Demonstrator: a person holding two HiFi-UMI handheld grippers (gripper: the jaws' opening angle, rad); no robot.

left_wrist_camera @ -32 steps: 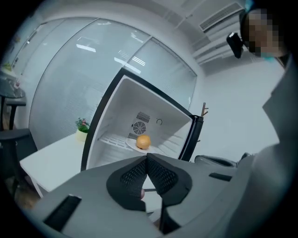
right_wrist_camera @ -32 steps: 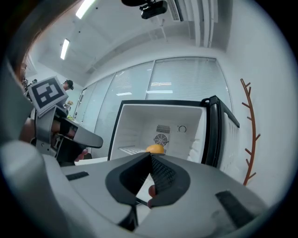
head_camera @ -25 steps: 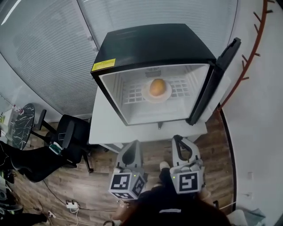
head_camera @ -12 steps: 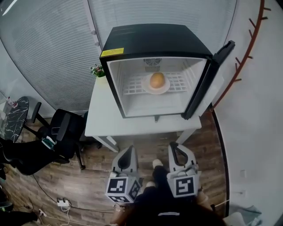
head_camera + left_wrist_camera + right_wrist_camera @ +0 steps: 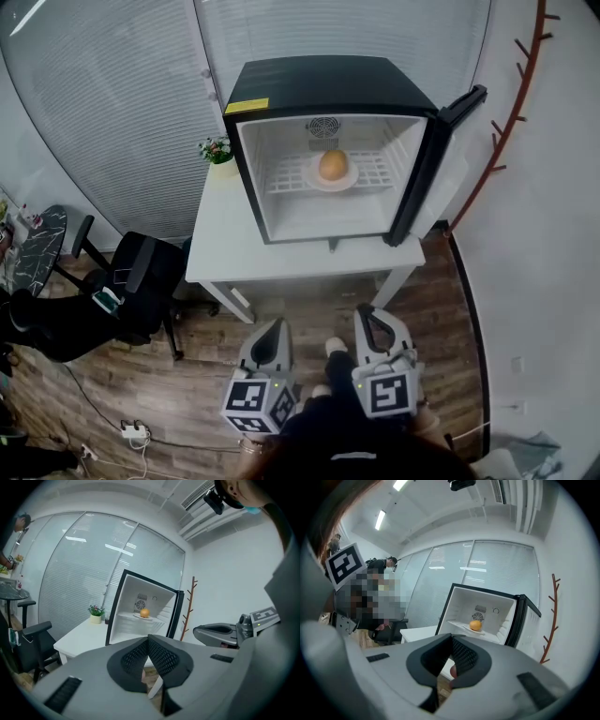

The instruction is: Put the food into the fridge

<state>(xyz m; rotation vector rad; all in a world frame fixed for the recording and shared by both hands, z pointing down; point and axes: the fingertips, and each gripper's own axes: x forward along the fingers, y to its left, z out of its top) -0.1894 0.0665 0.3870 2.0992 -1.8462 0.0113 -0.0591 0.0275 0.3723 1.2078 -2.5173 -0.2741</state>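
Left tool [image 5: 146, 640]: you hold its jaws together, with nothing between them, over the wooden floor [image 5: 178, 384].
Right tool [image 5: 451, 640]: its jaws are together too and it is empty, just beside the left one.
Food [image 5: 333, 164]: the round orange piece lies on a white plate [image 5: 312, 180] on the wire shelf inside the fridge [image 5: 328, 89].
Fridge: it stands on the white table [image 5: 225, 248], door [image 5: 433, 155] open.
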